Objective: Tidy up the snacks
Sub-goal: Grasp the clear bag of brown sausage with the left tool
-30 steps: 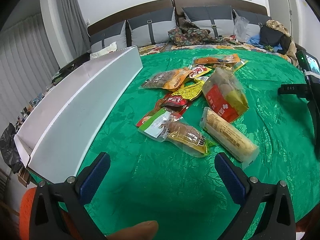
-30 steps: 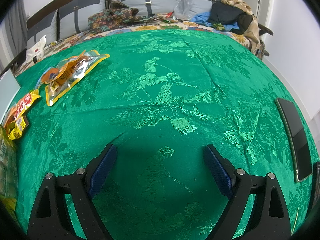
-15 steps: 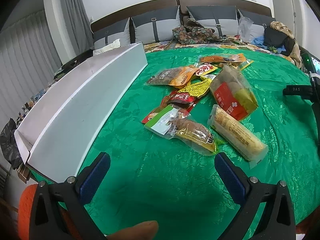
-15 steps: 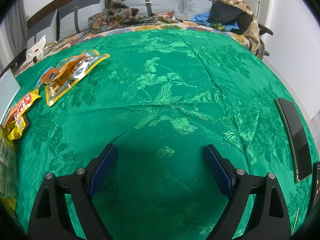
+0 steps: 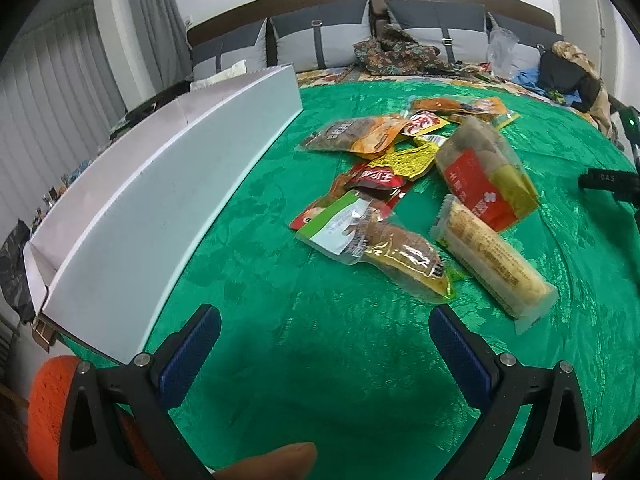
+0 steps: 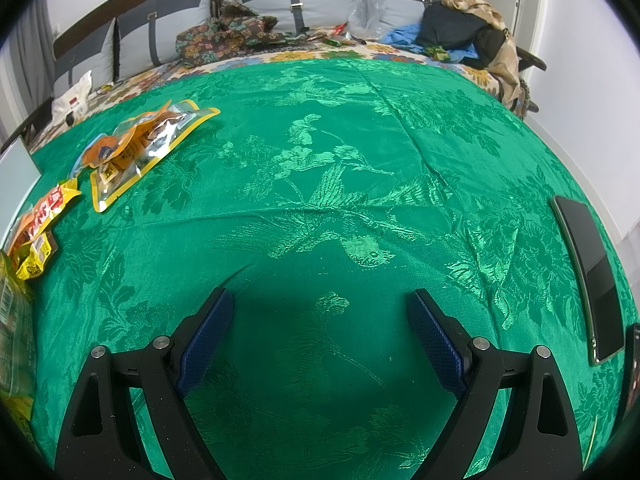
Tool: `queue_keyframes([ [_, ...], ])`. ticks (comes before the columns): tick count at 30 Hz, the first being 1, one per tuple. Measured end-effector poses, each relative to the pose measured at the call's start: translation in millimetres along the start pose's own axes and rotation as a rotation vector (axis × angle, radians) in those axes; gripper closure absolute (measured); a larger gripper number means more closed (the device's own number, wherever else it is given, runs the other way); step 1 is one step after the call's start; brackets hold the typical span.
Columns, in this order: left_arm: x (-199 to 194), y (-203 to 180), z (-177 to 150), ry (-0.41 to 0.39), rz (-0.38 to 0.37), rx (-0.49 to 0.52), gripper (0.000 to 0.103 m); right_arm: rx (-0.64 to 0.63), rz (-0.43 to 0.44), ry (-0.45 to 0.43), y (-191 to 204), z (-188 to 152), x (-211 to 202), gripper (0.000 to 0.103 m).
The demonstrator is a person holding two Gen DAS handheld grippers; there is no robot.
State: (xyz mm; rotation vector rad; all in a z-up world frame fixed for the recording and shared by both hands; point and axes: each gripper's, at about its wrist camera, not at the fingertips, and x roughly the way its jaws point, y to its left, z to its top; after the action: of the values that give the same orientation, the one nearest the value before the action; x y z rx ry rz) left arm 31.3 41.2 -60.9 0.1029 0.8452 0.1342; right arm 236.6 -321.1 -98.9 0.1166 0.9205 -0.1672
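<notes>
A pile of snack packets lies on the green cloth (image 5: 320,344) in the left wrist view: a clear bag with a brown bun (image 5: 384,248), a long yellow cake roll (image 5: 492,256), a red and yellow bag (image 5: 484,178) and an orange packet (image 5: 356,134). A long white cardboard box (image 5: 160,196) stands open at the left. My left gripper (image 5: 324,344) is open and empty, short of the bun bag. My right gripper (image 6: 320,332) is open and empty over bare cloth; orange and yellow packets (image 6: 140,148) lie far left of it.
A black phone (image 6: 592,276) lies at the right edge of the cloth. Grey pillows (image 5: 320,36), patterned fabric (image 6: 224,36) and a heap of clothes (image 6: 464,28) lie along the headboard. My right gripper's handle (image 5: 612,184) shows at the right of the left wrist view.
My left gripper has moved forward and lower toward the snack pile, which now looks closer. My right gripper has not moved.
</notes>
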Motion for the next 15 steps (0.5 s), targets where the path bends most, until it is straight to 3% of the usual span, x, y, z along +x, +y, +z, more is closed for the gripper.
queue_keyframes([
  [10, 29, 40, 5, 0.140, -0.136, -0.151, 0.000, 0.000, 0.000, 0.000, 0, 0, 0, 0.011],
  [13, 34, 46, 16, 0.149, -0.165, -0.138, 0.000, 0.000, 0.000, 0.000, 0, 0, 0, 0.011],
  [15, 36, 48, 26, 0.172, -0.227, -0.147, 0.000, 0.000, 0.000, 0.000, 0, 0, 0, 0.011],
])
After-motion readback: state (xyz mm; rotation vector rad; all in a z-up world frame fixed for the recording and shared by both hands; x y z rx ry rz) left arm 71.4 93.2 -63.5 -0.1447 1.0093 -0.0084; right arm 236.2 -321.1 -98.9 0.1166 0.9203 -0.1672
